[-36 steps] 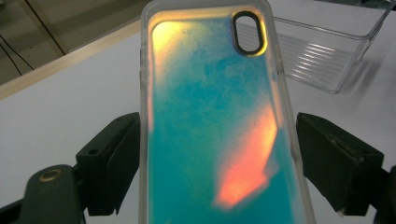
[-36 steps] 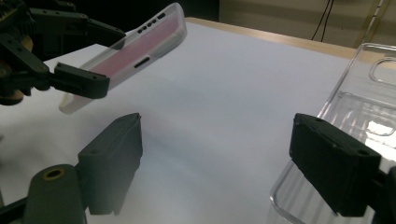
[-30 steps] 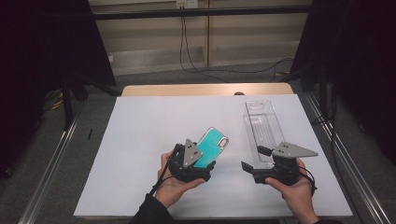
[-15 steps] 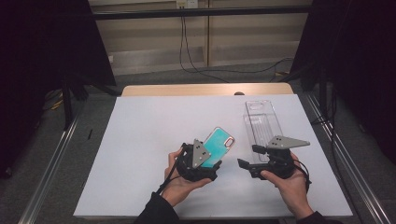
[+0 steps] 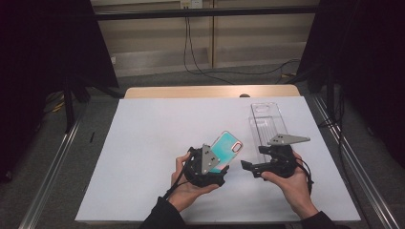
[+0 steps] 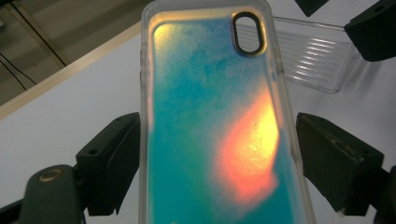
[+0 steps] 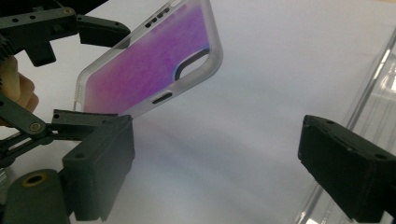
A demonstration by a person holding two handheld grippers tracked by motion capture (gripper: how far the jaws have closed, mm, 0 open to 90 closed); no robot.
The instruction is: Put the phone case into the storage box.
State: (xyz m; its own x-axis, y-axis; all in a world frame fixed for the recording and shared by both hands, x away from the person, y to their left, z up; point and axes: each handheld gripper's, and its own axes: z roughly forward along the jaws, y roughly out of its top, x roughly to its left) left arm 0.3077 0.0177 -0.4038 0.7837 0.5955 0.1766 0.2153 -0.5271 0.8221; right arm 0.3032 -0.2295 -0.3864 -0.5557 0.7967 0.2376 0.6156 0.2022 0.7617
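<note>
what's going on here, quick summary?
A person at a white table holds a gripper in each hand. The left gripper holds a phone case, teal-backed with a clear rim, by its long edges, lifted off the table and tilted. The right gripper sits just beside it, turned toward the case; its fingers have just been opening and nothing is between them. A clear plastic box lies on the table behind the right hand.

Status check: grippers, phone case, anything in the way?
Left hand-held gripper shut on phone case, raised off table. Right hand-held gripper open, empty, jaws just opened wider. Clear tray lies beside; nothing blocking.
</note>
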